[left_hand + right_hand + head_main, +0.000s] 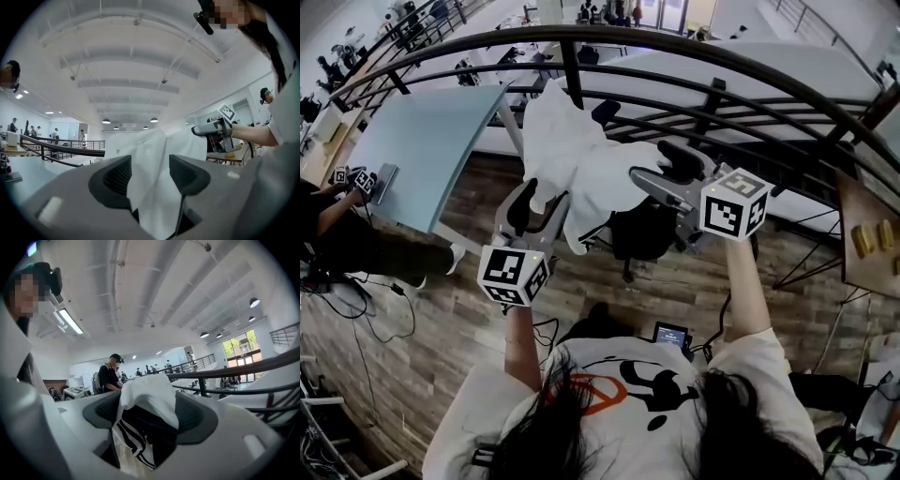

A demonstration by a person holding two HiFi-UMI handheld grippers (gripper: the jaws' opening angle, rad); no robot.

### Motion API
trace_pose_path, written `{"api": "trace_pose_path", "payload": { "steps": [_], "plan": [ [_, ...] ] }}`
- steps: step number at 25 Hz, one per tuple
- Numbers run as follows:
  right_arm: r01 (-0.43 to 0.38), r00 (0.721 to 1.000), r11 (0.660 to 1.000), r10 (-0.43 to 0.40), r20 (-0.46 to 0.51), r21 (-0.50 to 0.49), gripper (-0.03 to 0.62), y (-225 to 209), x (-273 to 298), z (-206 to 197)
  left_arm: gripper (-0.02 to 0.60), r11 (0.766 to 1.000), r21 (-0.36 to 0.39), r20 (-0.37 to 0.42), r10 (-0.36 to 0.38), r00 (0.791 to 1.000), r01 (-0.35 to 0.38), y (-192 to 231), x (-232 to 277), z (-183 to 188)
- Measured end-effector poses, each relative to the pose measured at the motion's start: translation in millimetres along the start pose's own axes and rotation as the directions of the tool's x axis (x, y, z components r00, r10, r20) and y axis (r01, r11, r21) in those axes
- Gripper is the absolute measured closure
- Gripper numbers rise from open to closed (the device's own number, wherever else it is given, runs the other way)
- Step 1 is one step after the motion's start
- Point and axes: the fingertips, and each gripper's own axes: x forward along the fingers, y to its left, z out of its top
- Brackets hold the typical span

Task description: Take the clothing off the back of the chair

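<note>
The person's hair (pixel 741 422) fills the bottom of the frame. Above it, at centre, the left tool (pixel 150 174) and right tool (pixel 148 414) are each clamped on folds of the white garment (pixel 572 155), held up over the black chair (pixel 642 234). It looks light and limp and is likely to sag. Bunched folds probably give the surest hold.

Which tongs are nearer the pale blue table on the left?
Left. The left tongs, shut on the white garment, sit just right of the table; the right tongs grip the garment's far side, above the black chair.
</note>
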Motion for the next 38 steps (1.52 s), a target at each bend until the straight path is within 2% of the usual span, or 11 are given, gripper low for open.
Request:
{"api": "trace_pose_path", "payload": {
  "steps": [2, 5, 7, 12, 14, 17, 20, 22, 26, 31, 38],
  "plan": [
    [-0.032, 0.999, 0.999, 0.032, -0.010, -0.021, 0.261, 3, -2, 3, 0.333, 1.000, 0.015, -0.012, -0.004, 1.000, 0.004, 8, 11, 1],
    [-0.054, 0.998, 0.998, 0.054, -0.029, -0.022, 0.294, 2, -4, 3, 0.290, 0.999, 0.039, -0.058, -0.002, 0.998, 0.004, 11, 31, -7],
    [-0.051, 0.998, 0.999, 0.051, -0.036, -0.012, 0.350, 0, -5, 1, 0.285, 0.999, 0.045, -0.066, 0.000, 0.998, 0.003, 11, 40, -11],
    [-0.033, 0.999, 0.999, 0.032, -0.043, -0.031, 0.425, 1, -2, 7, 0.286, 0.999, -0.016, -0.038, -0.034, 0.999, 0.034, 15, 44, -8],
    [-0.019, 0.999, 0.998, 0.017, -0.041, -0.053, 0.462, 7, 2, 9, 0.330, 0.998, -0.034, -0.028, -0.063, 0.998, 0.062, 15, 41, -6],
    [0.006, 0.999, 0.998, -0.008, -0.033, -0.069, 0.509, 12, 7, 10, 0.462, 0.995, -0.023, -0.021, -0.094, 0.995, 0.094, 5, 38, -4],
    [0.025, 0.999, 0.999, -0.026, -0.022, -0.044, 0.523, 12, 6, 12, 0.567, 0.997, -0.002, -0.023, -0.077, 0.997, 0.077, -3, 37, 2],
    [0.040, 0.999, 0.999, -0.040, -0.011, -0.003, 0.528, 12, 2, 14, 0.571, 0.996, -0.031, 0.007, -0.082, 0.997, 0.082, -7, 32, 12],
    [0.042, 0.999, 0.997, -0.043, 0.012, 0.062, 0.536, 20, -4, 15, 0.572, 0.986, -0.111, 0.115, -0.110, 0.987, 0.123, -11, 12, 41],
    [0.017, 0.998, 0.992, -0.025, 0.065, 0.123, 0.536, 35, -14, 16, 0.572, 0.981, -0.055, 0.119, -0.180, 0.976, 0.188, -32, -4, 51],
    [-0.006, 0.993, 0.986, -0.014, 0.116, 0.164, 0.537, 53, -40, 18, 0.572, 0.951, -0.061, 0.142, -0.292, 0.946, 0.303, -86, -9, 61]
  ]
}}
